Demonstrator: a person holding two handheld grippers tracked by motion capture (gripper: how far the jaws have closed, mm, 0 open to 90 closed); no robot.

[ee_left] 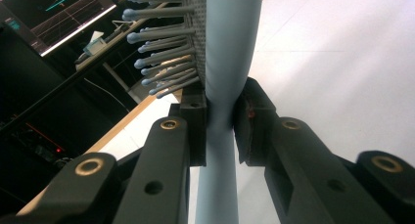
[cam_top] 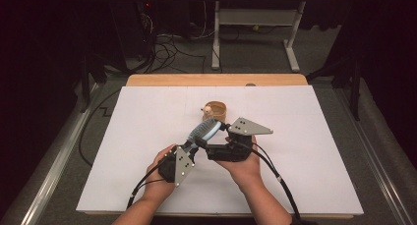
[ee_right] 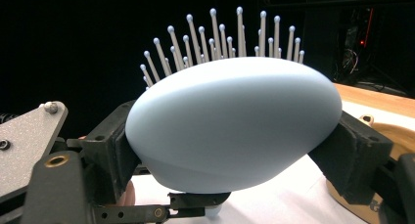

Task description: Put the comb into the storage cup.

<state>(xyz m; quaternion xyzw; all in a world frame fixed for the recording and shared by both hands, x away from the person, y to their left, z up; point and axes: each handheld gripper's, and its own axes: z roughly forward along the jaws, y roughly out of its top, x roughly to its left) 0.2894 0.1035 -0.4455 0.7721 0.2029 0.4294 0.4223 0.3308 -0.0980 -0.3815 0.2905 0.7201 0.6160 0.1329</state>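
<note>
- A pale blue hairbrush is held above the white table, between two hand-held grippers.
- The left gripper has its fingers closed narrow on the brush's thin handle.
- The right gripper has its fingers spread wide, clamping both sides of the rounded brush head, bristles pointing away.
- A small wooden bowl sits on the table just beyond the fingertips.

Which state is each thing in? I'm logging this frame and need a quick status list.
Hairbrush: held off the table by both grippers, bristles pointing away from the right gripper's camera.
Left gripper: jaws shut on the hairbrush's narrow handle.
Right gripper: jaws closed on the wide brush head, one pad on each side.
Wooden bowl: upright on the white table, something small in it, too small to tell what.
</note>
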